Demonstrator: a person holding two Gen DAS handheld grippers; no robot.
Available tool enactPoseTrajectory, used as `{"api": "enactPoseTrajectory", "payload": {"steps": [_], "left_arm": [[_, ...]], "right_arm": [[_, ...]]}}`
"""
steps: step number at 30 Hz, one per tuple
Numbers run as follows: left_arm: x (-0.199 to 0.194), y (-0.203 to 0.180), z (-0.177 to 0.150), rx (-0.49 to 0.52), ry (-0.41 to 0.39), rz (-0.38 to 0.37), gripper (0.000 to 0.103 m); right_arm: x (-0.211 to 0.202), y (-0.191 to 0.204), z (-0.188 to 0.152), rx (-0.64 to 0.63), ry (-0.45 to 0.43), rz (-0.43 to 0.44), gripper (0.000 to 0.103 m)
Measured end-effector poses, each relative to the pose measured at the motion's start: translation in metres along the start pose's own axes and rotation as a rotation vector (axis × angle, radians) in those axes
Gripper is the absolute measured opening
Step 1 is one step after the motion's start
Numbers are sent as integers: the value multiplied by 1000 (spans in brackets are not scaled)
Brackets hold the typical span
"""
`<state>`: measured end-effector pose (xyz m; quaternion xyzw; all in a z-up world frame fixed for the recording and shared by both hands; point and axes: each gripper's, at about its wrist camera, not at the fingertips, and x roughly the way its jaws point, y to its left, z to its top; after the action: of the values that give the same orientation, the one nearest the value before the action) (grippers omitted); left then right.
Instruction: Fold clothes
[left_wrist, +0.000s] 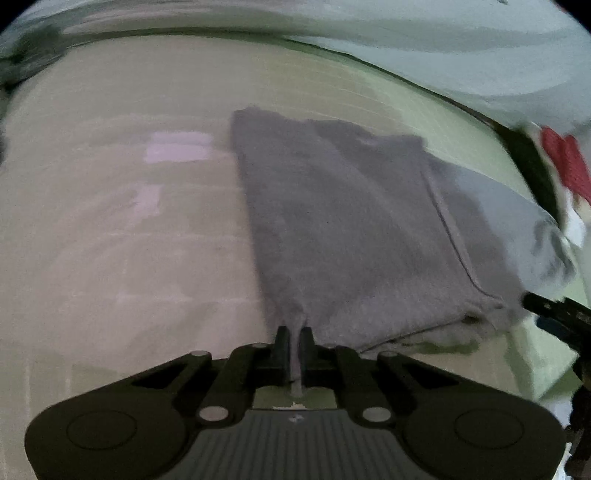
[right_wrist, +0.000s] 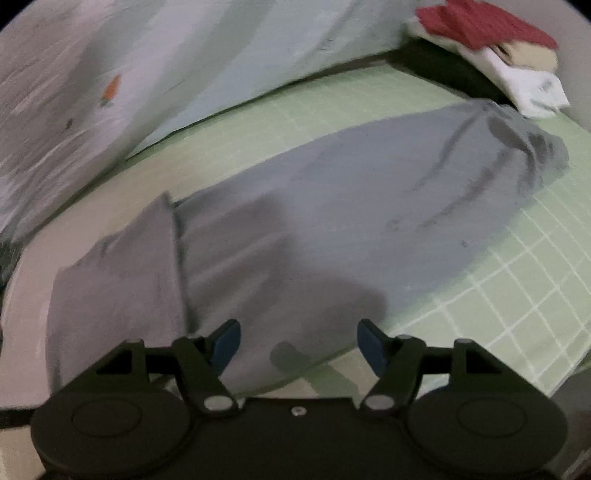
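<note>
Pinching the grey garment (left_wrist: 343, 229) hem at 6 o'clock, the left hand-held gripper (left_wrist: 294, 341) anchors it on the green mat (right_wrist: 517, 288); right hand-held gripper (right_wrist: 299, 345) hovers spread above cloth, likely ready to fold.

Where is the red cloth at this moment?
In the right wrist view, the red cloth lies at the top right, on a white item beyond the far end of the grey garment.

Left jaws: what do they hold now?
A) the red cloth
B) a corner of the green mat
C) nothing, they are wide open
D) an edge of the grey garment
D: the left gripper has its jaws shut on a pinched edge of the grey garment.
</note>
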<state>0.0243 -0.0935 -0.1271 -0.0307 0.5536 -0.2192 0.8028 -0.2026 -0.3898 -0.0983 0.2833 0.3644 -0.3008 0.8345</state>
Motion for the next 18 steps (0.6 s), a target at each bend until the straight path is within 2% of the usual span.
{"api": "enactPoseTrajectory", "payload": {"steps": [2, 5, 7, 8, 9, 10, 14, 15, 16, 18], "left_arm": [[-4, 5, -1, -68, -3, 12, 7], [-10, 0, 2, -123, -7, 58, 16], [-17, -8, 4, -139, -34, 101, 40], [-20, -14, 6, -149, -53, 122, 48], [-25, -18, 7, -161, -77, 138, 61], [-27, -25, 9, -165, -101, 152, 69], [-22, -57, 22, -112, -151, 219, 71], [-18, -66, 23, -12, -135, 205, 72], [-13, -75, 24, 34, -129, 212, 75], [-1, -90, 26, 46, -117, 235, 76]], "right_arm": [[3, -17, 12, 22, -6, -5, 71], [6, -43, 31, 48, -16, -28, 80], [6, -62, 44, 47, -38, -51, 85], [6, -70, 50, 42, -50, -62, 90], [7, -79, 56, 33, -64, -76, 96], [9, -88, 62, 24, -77, -91, 99], [16, -122, 90, -56, -124, -159, 100], [18, -129, 97, -77, -135, -176, 100], [21, -138, 105, -94, -144, -188, 100], [27, -155, 119, -122, -158, -206, 100]]}}
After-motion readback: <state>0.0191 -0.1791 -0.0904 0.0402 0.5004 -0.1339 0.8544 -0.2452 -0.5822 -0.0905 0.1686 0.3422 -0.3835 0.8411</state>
